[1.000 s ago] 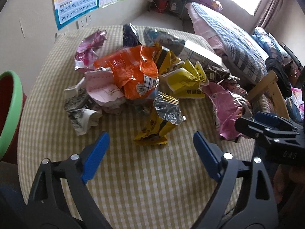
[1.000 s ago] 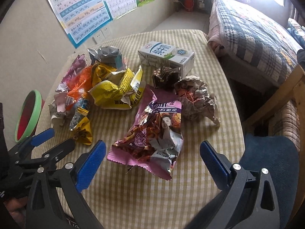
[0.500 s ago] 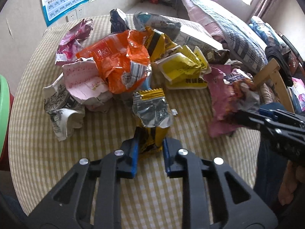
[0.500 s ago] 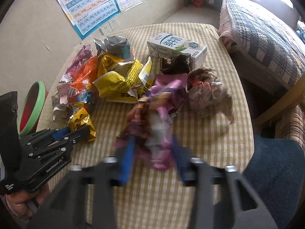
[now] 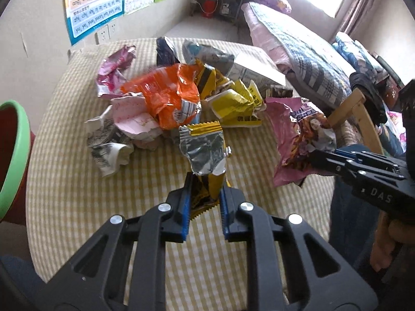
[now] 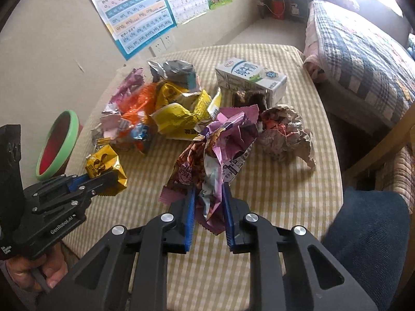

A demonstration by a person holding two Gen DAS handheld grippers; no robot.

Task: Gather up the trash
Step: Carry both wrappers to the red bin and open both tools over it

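Note:
My left gripper (image 5: 205, 202) is shut on a yellow and silver snack wrapper (image 5: 205, 153), holding its lower end above the checked tablecloth (image 5: 77, 181). It also shows in the right wrist view (image 6: 106, 168). My right gripper (image 6: 208, 212) is shut on a crumpled purple snack bag (image 6: 215, 150), seen too in the left wrist view (image 5: 301, 132). A pile of trash lies behind: an orange bag (image 5: 163, 96), a yellow bag (image 5: 236, 103), crumpled paper (image 5: 111, 142) and a milk carton (image 6: 249, 80).
A red bin with a green rim (image 5: 13, 153) stands off the table's left edge, also in the right wrist view (image 6: 58, 145). A crumpled paper ball (image 6: 282, 134) lies right of the purple bag. A bed (image 6: 363, 59) and a wooden chair (image 5: 358, 114) stand to the right.
Both grippers went from wide open to shut, the left on the yellow wrapper and the right on the purple bag. Both pieces now stand lifted and crumpled between the fingers.

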